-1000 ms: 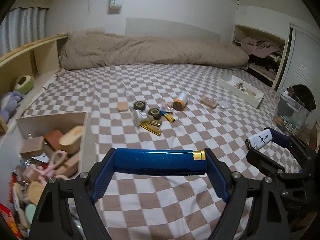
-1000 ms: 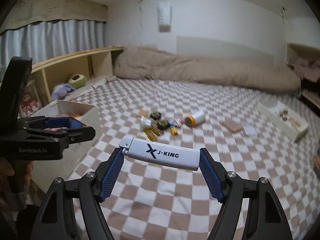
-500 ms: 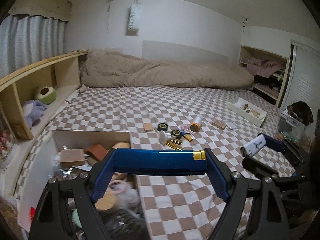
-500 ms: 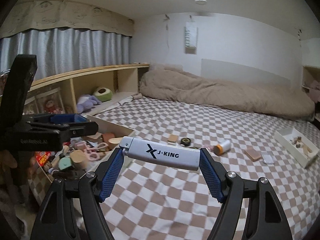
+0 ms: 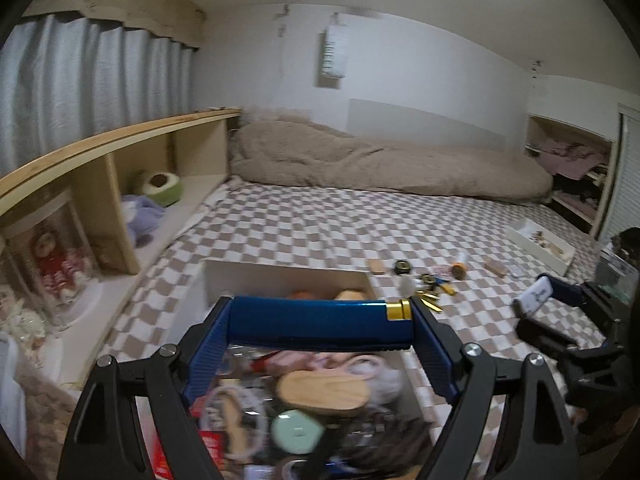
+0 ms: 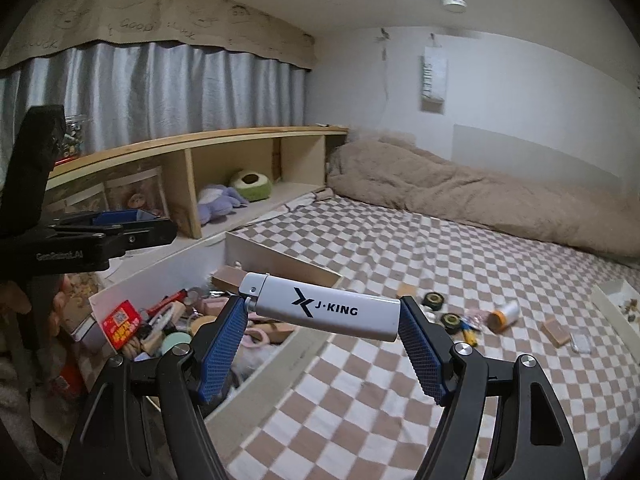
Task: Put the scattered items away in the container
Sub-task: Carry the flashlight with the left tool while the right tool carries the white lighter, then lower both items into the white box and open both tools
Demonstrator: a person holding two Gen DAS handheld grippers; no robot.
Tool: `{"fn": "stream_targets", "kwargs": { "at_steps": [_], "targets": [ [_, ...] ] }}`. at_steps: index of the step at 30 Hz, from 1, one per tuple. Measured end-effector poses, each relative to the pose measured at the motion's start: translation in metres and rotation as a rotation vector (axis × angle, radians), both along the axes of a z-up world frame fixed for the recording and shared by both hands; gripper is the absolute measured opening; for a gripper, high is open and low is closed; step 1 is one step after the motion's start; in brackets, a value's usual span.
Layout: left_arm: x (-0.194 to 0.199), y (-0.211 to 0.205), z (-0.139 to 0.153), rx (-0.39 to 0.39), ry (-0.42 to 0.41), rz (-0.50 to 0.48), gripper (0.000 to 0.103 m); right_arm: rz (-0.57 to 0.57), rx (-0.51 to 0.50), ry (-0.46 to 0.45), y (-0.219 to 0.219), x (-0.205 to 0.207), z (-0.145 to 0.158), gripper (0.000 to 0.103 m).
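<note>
My left gripper is shut on a glossy blue tube with a gold end, held crosswise above the white container, which is full of small items. My right gripper is shut on a white lighter marked J-KING, hanging over the container's right wall. In the left wrist view the right gripper with the lighter shows at the right. In the right wrist view the left gripper stands at the left. Scattered items lie on the checked bedspread: tape rolls, an orange-capped bottle, a brown block.
A wooden shelf with plush toys runs along the left of the bed. A beige duvet lies at the far end. A shallow white tray sits at the right edge of the bedspread.
Both grippers have swung left and risen with their loads, from over the bedspread to above the container. The scattered items have slid to the right in both views.
</note>
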State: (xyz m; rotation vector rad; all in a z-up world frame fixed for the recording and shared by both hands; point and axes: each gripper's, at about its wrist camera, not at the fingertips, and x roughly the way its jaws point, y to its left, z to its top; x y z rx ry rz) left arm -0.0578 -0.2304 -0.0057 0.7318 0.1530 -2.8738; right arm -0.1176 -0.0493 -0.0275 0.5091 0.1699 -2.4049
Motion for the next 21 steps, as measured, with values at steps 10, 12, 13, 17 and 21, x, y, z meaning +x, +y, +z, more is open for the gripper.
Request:
{"fn": "stream_targets", "kwargs": {
  "at_steps": [10, 12, 13, 17, 21],
  "targets": [
    [0.009, -0.053, -0.024, 0.056, -0.025, 0.095, 0.084, 0.194, -0.035, -0.150, -0.040, 0.000, -0.011, 0.076],
    [0.006, -0.058, -0.028, 0.073, -0.029, 0.099, 0.084, 0.235, -0.031, -0.185, -0.052, 0.002, -0.018, 0.076],
    [0.004, -0.059, -0.030, 0.076, -0.032, 0.099, 0.084, 0.253, -0.024, -0.199, -0.059, 0.003, -0.021, 0.076],
    [-0.003, -0.061, -0.035, 0.077, -0.041, 0.091, 0.084, 0.306, 0.012, -0.224, -0.084, 0.010, -0.034, 0.076],
    [-0.016, -0.070, -0.039, 0.088, -0.067, 0.084, 0.084, 0.348, 0.037, -0.249, -0.106, 0.014, -0.048, 0.076]
  ]
}}
